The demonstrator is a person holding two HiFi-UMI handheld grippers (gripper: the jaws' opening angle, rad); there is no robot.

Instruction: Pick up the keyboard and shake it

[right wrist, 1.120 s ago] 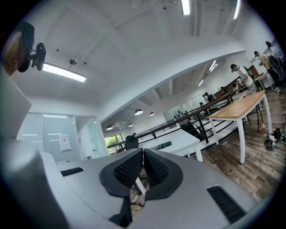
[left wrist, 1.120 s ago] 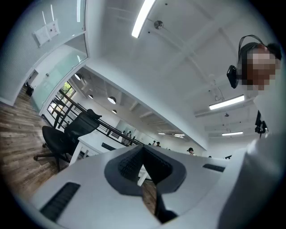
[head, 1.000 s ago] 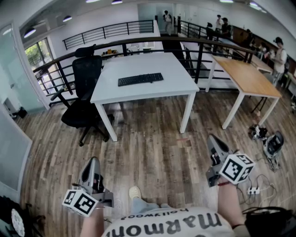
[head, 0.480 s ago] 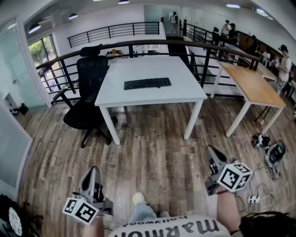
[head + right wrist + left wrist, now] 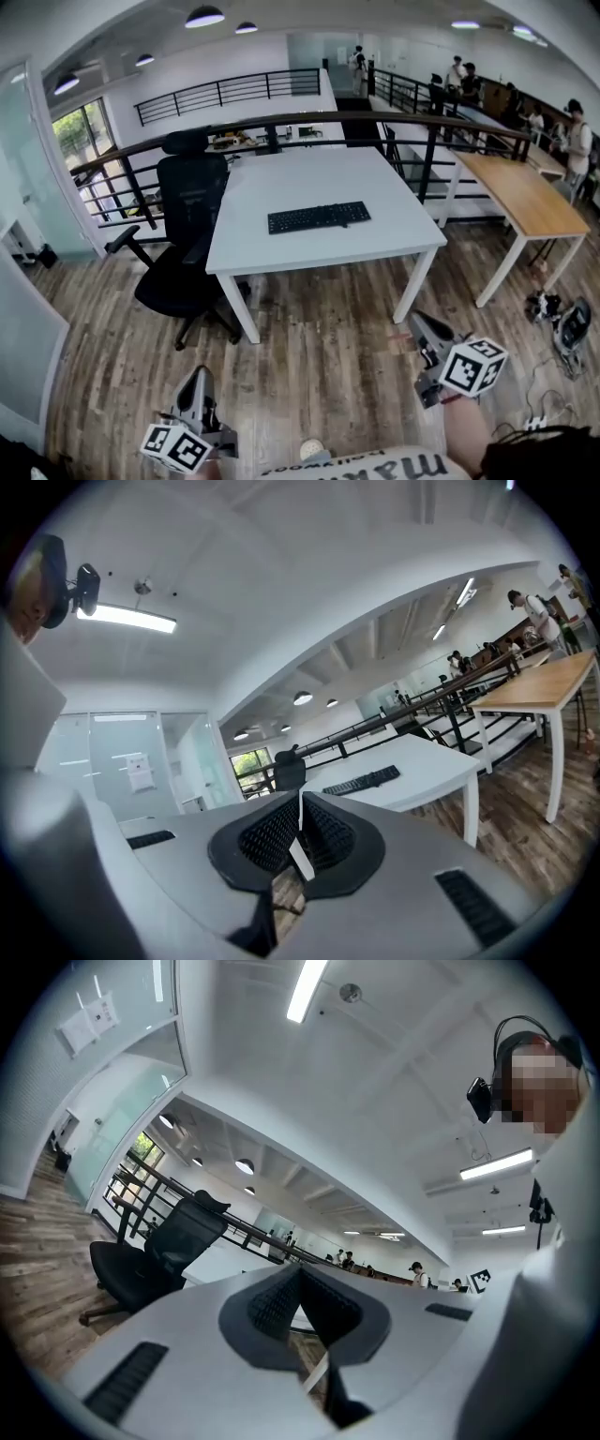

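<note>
A black keyboard (image 5: 319, 217) lies flat near the middle of a white table (image 5: 375, 253), well ahead of me. It also shows small and far off in the right gripper view, as the keyboard (image 5: 361, 781) on the table (image 5: 427, 766). My left gripper (image 5: 196, 386) hangs low at the bottom left over the wood floor, jaws shut and empty. My right gripper (image 5: 419, 329) is at the lower right, a short way in front of the table's near right leg, also shut with nothing held. Both point toward the table from a distance.
A black office chair (image 5: 183, 244) stands at the table's left side. A wooden table (image 5: 530, 202) is to the right, with cables and gear (image 5: 562, 323) on the floor beside it. A dark railing (image 5: 281, 122) runs behind the white table. People stand far back right.
The table and keyboard have come nearer and lower in the head view as I walk toward them. Both grippers have stayed shut and low.
</note>
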